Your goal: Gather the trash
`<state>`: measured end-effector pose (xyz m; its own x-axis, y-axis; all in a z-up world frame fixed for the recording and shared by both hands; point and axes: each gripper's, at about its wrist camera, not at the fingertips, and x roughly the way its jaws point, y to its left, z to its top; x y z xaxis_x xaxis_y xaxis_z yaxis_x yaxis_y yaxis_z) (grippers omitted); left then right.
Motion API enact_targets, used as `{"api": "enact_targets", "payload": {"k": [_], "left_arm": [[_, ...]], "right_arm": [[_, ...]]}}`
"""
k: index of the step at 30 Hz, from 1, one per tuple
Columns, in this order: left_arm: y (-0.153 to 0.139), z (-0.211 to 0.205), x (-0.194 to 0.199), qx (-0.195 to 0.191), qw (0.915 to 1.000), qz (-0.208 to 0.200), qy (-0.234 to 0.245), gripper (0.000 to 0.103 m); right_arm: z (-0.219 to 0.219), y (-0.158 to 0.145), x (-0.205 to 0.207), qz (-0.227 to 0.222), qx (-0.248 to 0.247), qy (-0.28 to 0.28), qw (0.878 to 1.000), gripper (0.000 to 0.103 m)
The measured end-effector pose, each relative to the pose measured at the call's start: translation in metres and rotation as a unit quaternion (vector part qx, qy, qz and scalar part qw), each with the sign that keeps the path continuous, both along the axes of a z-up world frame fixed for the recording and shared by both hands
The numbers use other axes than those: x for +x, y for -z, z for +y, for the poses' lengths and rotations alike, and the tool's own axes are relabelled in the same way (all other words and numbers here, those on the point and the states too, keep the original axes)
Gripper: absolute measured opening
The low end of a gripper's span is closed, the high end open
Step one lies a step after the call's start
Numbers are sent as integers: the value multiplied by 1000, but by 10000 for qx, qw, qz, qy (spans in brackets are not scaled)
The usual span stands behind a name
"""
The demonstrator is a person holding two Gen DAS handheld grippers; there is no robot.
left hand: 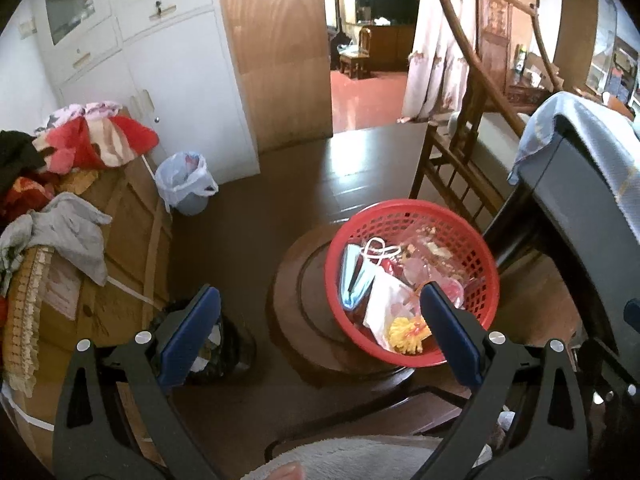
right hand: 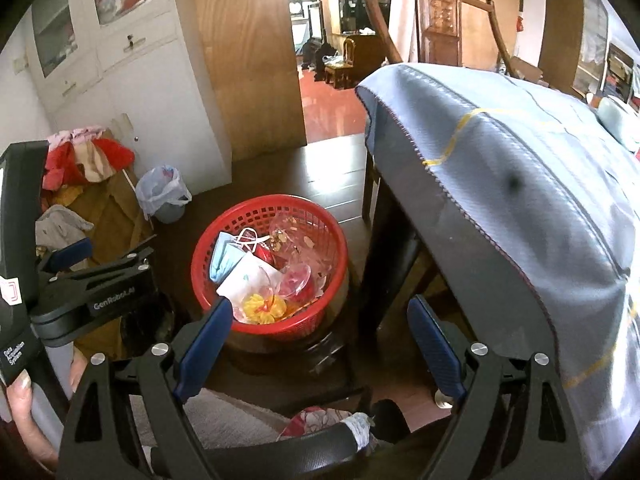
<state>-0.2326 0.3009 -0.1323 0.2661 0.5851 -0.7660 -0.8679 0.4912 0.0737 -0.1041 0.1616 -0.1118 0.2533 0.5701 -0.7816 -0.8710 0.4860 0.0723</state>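
Left tool [left hand: 320, 328] and right tool [right hand: 320, 340] both angled downward, jaws wide, apparently empty.

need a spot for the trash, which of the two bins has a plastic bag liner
The small grey bin by the white cabinet; a pale plastic bag lines it. The red basket has none.

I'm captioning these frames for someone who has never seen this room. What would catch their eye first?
The red basket on a round wooden stool, full of trash: a blue face mask, white paper and a yellow frilly thing. Beside it to the right stands a table draped in grey-blue cloth; at far left, bright clothes are piled on a box. Both grippers are open, empty.
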Motion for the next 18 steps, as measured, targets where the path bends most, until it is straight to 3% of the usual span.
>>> {"api": "enact_targets", "payload": {"k": [13,18], "left_arm": [[-45,-32,0,459,9979,-352,292,96],[-53,-38,0,441,9972,-436,407,96]], "right_arm": [[-49,-28,-10,-145,527,240,9982,88],[-59,-30,-11,-134,572,306,9978,88]]}}
